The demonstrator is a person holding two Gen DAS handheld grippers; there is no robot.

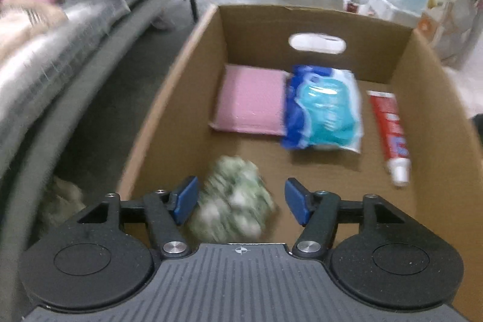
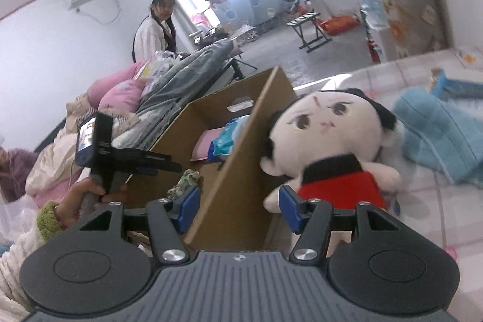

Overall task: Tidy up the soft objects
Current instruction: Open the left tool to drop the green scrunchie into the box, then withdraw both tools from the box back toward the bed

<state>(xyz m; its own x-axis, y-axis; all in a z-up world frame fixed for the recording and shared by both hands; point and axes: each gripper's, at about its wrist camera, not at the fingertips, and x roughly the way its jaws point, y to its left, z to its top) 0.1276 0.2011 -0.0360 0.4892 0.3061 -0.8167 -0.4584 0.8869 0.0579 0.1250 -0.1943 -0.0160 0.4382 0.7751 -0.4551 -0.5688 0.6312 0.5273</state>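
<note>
The left gripper hangs over the open brown cardboard box, its 2 blue pads spread, with 1 blurred green-and-white fuzzy bundle loose between them, touching neither. Further in, on the box floor, lie 1 flat pink pad, 1 blue-and-teal plastic pack just beside it, and 1 red-and-white tube near the right wall. The right gripper stands parted and empty outside the box, where 1 plush doll in a red shirt leans against the cardboard wall on the bedsheet
</note>
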